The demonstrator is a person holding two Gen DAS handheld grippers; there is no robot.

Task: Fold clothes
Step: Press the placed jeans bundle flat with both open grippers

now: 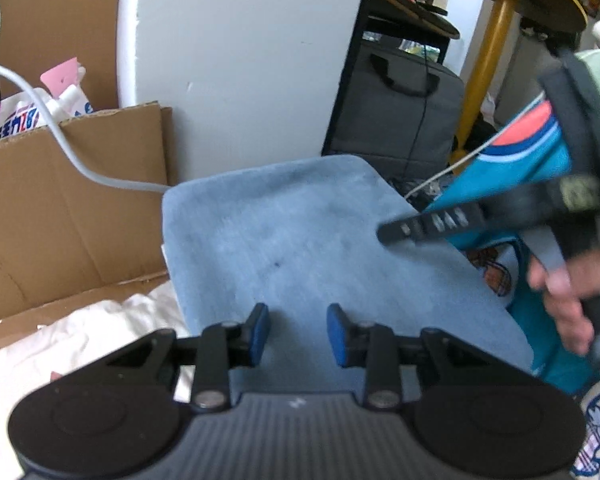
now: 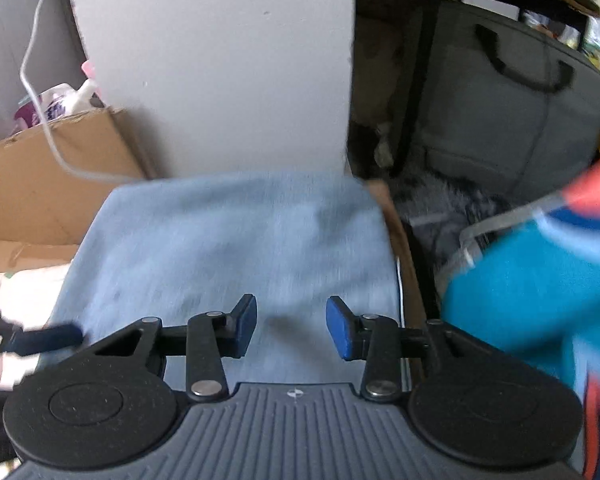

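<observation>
A folded light blue garment [image 1: 320, 248] lies flat in front of a white wall panel; the right wrist view shows it too [image 2: 228, 248]. My left gripper [image 1: 298, 334] hovers over its near edge, open, with nothing between the blue pads. My right gripper [image 2: 291, 330] hangs over the same cloth, open and empty. In the left wrist view the right gripper [image 1: 404, 232] comes in from the right, blurred, held by a hand [image 1: 560, 292]. A teal garment with orange and white print [image 1: 532, 168] lies to the right [image 2: 532, 300].
A cardboard box [image 1: 60, 200] with bottles stands at the left, a grey cable [image 1: 72, 160] drooping over it. White cloth [image 1: 80, 344] lies at the lower left. A grey fabric bag [image 1: 396, 120] sits under a dark shelf behind; a yellow table leg [image 1: 488, 64] rises at the right.
</observation>
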